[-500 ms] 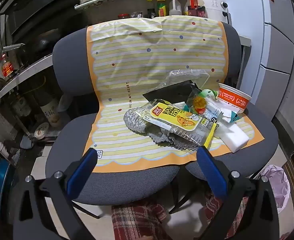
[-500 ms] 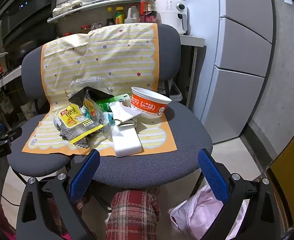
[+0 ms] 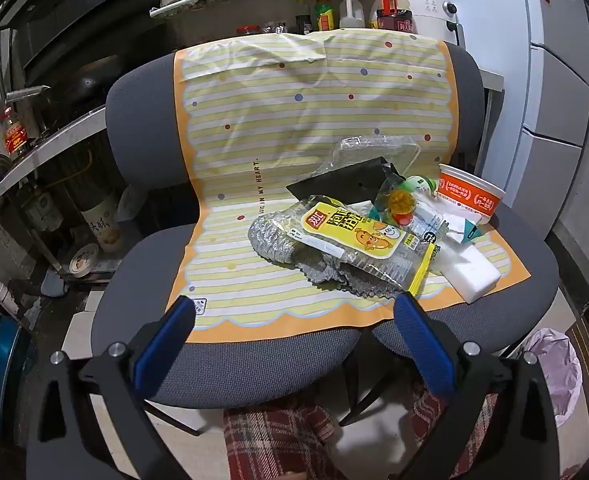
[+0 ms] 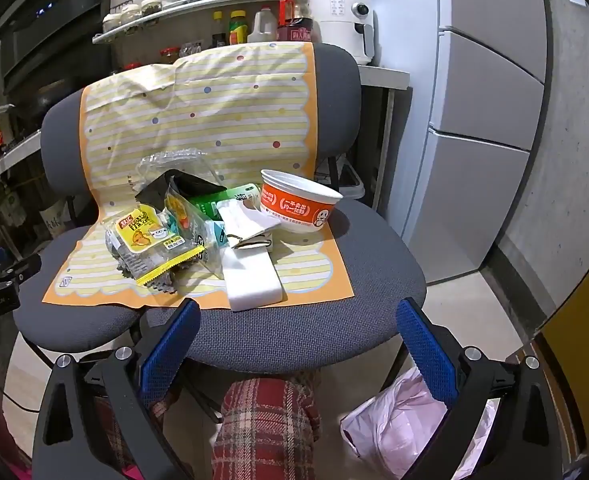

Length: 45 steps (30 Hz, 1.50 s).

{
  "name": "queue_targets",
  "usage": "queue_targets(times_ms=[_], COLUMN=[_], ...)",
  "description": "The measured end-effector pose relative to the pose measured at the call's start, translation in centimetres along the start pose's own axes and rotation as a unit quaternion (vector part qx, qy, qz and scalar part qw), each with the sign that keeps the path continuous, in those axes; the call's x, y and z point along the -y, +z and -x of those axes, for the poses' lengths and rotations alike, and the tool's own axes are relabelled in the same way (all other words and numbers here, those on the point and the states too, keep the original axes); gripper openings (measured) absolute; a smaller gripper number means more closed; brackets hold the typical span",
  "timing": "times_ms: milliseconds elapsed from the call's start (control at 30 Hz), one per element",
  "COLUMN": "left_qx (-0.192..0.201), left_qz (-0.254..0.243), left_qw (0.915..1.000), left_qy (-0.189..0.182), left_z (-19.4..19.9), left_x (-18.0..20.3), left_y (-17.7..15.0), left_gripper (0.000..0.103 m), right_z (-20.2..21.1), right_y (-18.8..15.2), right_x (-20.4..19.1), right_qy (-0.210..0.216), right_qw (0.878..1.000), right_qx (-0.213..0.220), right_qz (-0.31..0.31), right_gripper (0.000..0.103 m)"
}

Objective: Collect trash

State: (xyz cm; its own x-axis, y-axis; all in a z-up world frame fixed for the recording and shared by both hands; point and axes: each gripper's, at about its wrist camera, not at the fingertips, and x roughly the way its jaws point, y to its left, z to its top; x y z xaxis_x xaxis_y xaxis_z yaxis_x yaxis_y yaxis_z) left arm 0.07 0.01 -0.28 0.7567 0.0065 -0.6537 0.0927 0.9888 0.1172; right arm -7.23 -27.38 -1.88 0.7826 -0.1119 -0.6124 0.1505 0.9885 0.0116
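A pile of trash lies on a yellow striped plastic sheet [image 3: 254, 128] spread over a grey office chair [image 3: 142, 128]. In the pile are a clear snack bag with a yellow label [image 3: 354, 236] on top of crinkly silver foil [image 3: 270, 240], a black wrapper [image 3: 346, 188], a clear plastic box [image 3: 370, 150], a white foam block [image 3: 472, 276] and an orange and white paper bowl [image 3: 470, 196] standing upright at the right end.

The left gripper [image 3: 294, 320] and the right gripper [image 4: 298, 320] both hang in front of the chair's edge, well apart from the pile. Both have their blue jaws wide open with nothing in them.

Only the right view shows the pink plastic bag [image 4: 398, 416] well, on the floor below the seat, and the green packet [image 4: 214, 202]. Only the left view shows the dark stove area [image 3: 54, 92]. A knee in red checked trousers [image 4: 266, 420] sits under the chair.
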Motion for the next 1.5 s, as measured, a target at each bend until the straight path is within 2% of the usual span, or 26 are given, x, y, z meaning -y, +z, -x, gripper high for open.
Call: queue_targets(times_ms=[1500], left_qx=[0.001], left_qz=[0.0], left_qw=[1.0], left_qy=[0.002], left_z=[0.03], left_x=[-0.27], left_y=[-0.34], left_gripper=[0.096], right_z=[-0.21], right_y=[-0.33], right_x=[-0.14], right_qy=[0.003], right_qw=[1.0], right_qx=[-0.003], right_qz=[-0.003], right_gripper=[0.097])
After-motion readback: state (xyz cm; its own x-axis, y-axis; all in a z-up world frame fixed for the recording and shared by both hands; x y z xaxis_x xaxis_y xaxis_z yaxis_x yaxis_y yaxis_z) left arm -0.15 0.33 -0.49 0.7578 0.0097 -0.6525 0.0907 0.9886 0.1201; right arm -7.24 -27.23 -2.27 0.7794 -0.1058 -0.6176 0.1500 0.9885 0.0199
